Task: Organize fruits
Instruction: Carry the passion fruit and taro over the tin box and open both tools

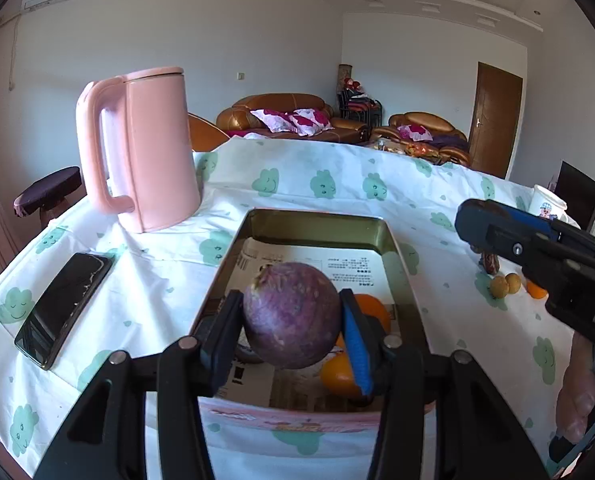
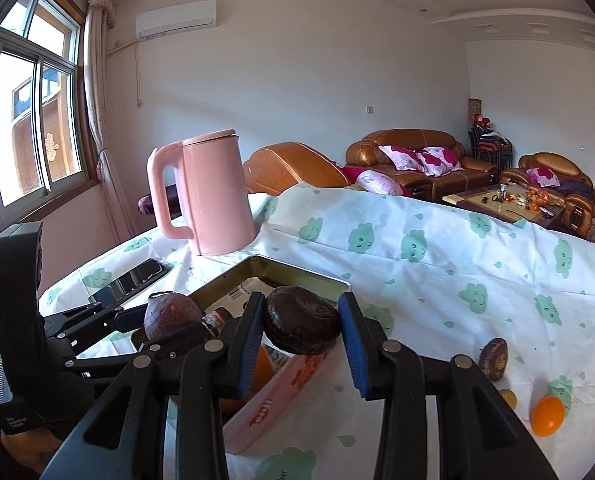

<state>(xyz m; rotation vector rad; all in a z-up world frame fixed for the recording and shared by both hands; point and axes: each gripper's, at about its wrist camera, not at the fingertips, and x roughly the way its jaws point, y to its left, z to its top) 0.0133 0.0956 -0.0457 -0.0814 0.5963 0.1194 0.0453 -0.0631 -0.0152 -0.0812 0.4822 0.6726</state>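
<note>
Writing: white capitals "DA" show on the black body of the right claw [image 1: 473, 226] in the left wrist view; the rest runs out of frame. Red lettering on the pink outer wall of the tin [image 2: 281, 390] and the small print on the paper sheet [image 1: 349, 268] lining it are both too blurred to read.

Container: a rectangular metal tin [image 1: 317, 222] with a gold inner wall sits on the desk [image 1: 337, 184], which is covered by a white cloth with green cloud faces. Inside, on the printed sheet, lie two oranges [image 1: 339, 376], partly hidden behind the left claw's blue pad.

Left claw [image 1: 291, 332]: pinching a round purple fruit [image 1: 291, 314] between its pads, held above the near end of the tin.

Right claw [image 2: 301, 326]: pinching a dark brown, flattened fruit [image 2: 301, 324], held over the tin's near right rim.

Loose fruit on the cloth to the right of the tin: one dark brown fruit [image 2: 494, 358], one orange [image 2: 547, 416], a small yellowish fruit [image 2: 508, 398] at the claw's edge.

Other items: pink kettle [image 1: 145, 148] behind the tin to its left; black phone [image 1: 63, 308] lying flat to the left; white printed cup [image 1: 545, 202] at the far right.
</note>
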